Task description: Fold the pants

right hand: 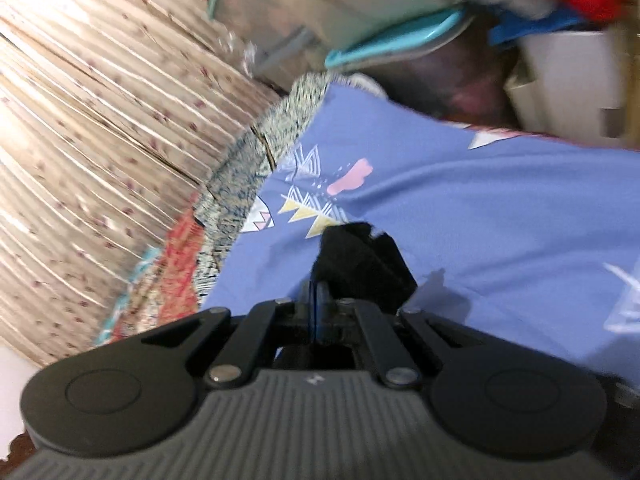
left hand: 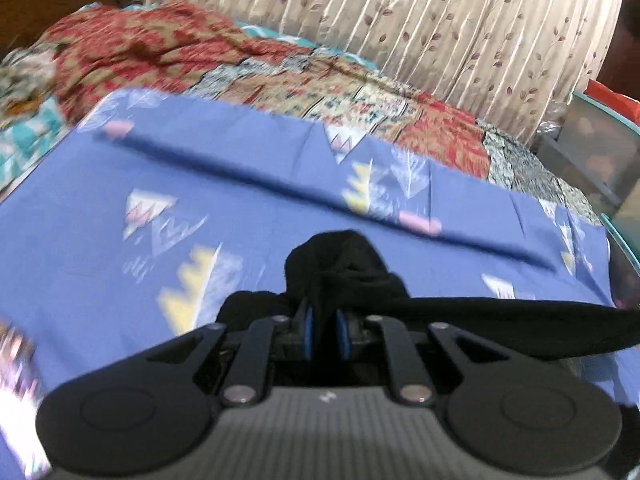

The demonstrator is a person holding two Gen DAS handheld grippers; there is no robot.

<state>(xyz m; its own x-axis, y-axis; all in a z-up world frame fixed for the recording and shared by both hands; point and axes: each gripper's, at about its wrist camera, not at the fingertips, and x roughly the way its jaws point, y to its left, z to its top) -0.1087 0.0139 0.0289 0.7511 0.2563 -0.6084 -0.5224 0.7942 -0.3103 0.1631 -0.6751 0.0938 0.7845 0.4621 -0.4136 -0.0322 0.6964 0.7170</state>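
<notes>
Over the blue patterned sheet (left hand: 100, 240) I am holding the black pants (left hand: 340, 256) with both tongs. My left gripper (left hand: 325, 320) is clamping a bunched wad of the dark cloth between its blue pads, and from that wad a taut band of fabric is stretching away to the right edge of the left wrist view, so the garment's long axis is running left to right there. My right gripper (right hand: 320, 304) is pinching another black fold (right hand: 360, 256), jaws nearly touching. Beyond the sheet, a red patchwork quilt (left hand: 160, 48) is lying before a leaf-print curtain (left hand: 440, 20).
</notes>
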